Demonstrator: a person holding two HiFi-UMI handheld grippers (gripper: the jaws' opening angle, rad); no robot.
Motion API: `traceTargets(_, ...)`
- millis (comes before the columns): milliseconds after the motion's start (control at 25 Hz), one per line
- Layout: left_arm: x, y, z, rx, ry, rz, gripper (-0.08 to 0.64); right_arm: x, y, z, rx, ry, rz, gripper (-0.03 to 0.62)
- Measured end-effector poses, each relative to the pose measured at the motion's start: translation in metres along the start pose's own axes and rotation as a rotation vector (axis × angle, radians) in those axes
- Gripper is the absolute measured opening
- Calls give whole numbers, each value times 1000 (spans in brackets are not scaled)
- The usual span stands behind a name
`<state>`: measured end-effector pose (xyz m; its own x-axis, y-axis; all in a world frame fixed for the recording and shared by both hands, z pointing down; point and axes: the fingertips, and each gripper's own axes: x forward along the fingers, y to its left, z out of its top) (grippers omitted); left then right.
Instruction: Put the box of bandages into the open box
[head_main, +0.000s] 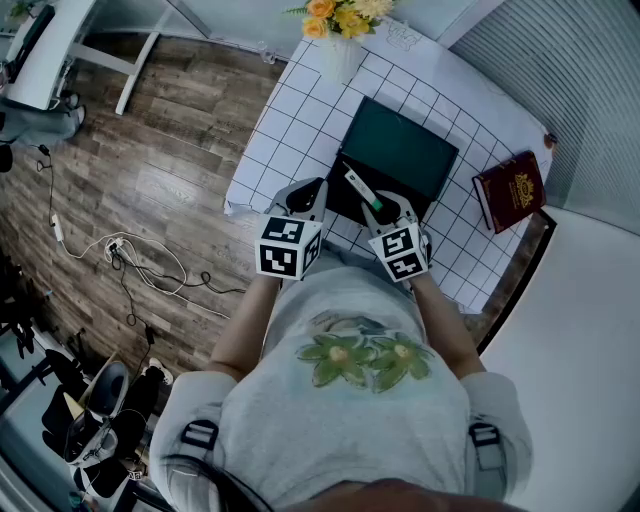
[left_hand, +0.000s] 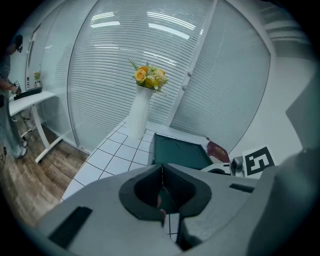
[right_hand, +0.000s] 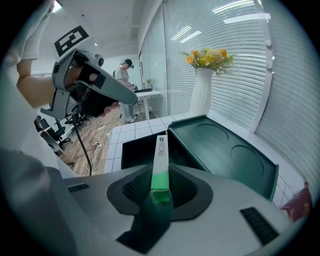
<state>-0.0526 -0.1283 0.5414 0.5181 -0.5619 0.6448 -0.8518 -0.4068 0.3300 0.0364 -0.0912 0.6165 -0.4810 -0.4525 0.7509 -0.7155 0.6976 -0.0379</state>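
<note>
Head view: open box (head_main: 400, 150) near edge hidden | right gripper (right_hand: 160, 187) clamps box of bandages (right_hand: 160, 150) | left gripper (left_hand: 161, 195) closed

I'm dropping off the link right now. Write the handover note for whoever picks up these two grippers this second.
Right gripper: shut on the box of bandages, a slim white-and-green carton held on edge, its far end out over the open box.
Left gripper: shut, empty, held beside the right one at the near edge of the open box.
Open box: dark, on the checked table, its lid swung open to the far side.
Done: bandages gripped and held over the opening.
Left: lower the carton in, open the right jaws, pull back. Not released yet.
</note>
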Motion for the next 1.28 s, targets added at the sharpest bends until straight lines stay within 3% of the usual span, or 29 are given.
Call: traceTargets(1280,1,0,-1,0,4,1,11,5,1,-4,3,22,7,91)
